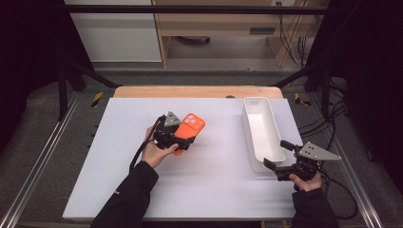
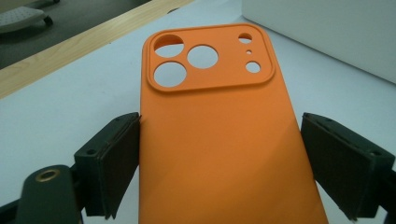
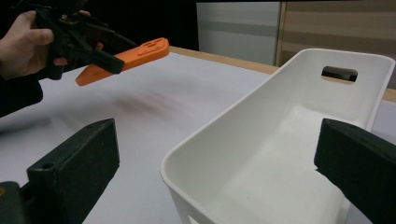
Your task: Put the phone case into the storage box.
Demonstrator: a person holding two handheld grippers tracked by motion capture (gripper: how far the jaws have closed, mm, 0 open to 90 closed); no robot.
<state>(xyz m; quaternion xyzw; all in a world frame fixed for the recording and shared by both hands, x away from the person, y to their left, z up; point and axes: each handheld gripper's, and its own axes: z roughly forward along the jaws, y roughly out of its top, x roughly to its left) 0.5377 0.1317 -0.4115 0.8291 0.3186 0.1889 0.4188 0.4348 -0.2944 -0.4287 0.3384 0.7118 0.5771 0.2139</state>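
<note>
Left gripper (image 1: 183,140) is clamping the orange phone case (image 1: 189,130) across its width, pads pressing on both long edges at the lower half. In the left gripper view the case (image 2: 224,140) is sitting back-side up between the jaws, camera cutouts pointing away from the gripper. The left hand (image 1: 154,151) is gripping the tool from below-left, forearm coming in diagonally from the bottom. In the right gripper view the case (image 3: 126,58) is hanging clear of the white table surface (image 1: 199,185), tilted with the camera end higher.

Right gripper (image 1: 274,154) is sitting with jaws spread wide, gripping nothing. The right hand (image 1: 304,180) is holding it low at the table's near right corner, jaws straddling the near end of the white bin (image 1: 261,130). Whether the pads are touching the bin wall, can't tell. The bin (image 3: 280,154) is lying lengthwise along the right side of the table, well apart from the case.
</note>
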